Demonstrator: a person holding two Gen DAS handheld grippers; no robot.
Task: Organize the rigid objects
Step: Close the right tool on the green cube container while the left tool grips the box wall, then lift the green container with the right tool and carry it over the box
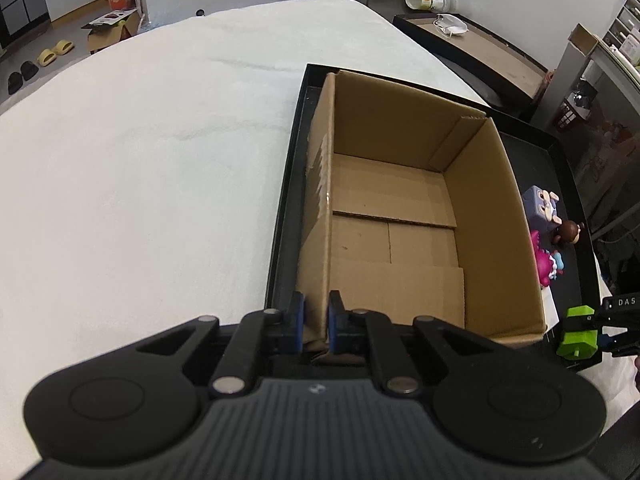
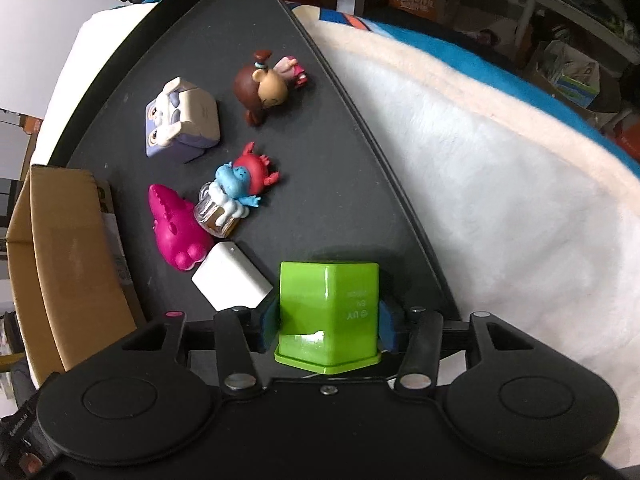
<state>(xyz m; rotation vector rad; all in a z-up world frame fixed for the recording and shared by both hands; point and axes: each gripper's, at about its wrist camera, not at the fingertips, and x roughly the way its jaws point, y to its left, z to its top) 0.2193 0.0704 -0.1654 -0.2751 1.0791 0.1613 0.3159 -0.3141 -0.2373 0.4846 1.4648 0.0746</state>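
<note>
An open, empty cardboard box [image 1: 400,216] stands on a black tray [image 1: 286,208]. My left gripper [image 1: 316,314] is shut on the box's near left wall. My right gripper [image 2: 326,320] is shut on a green plastic block [image 2: 332,312], held just above the tray [image 2: 352,184]; the block also shows in the left wrist view [image 1: 580,332]. On the tray beside the box [image 2: 60,248] lie a white block [image 2: 230,280], a pink crocodile toy [image 2: 176,228], a blue and red figure [image 2: 236,188], a purple cube toy [image 2: 184,120] and a brown-haired doll [image 2: 266,84].
The tray lies on a white fluffy blanket [image 1: 140,160] [image 2: 500,184]. A blue edge of bedding [image 2: 480,56] runs behind it. A dark side table [image 1: 472,48] with a cup and a mask stands beyond the bed. Cluttered shelves [image 2: 560,20] are at the far right.
</note>
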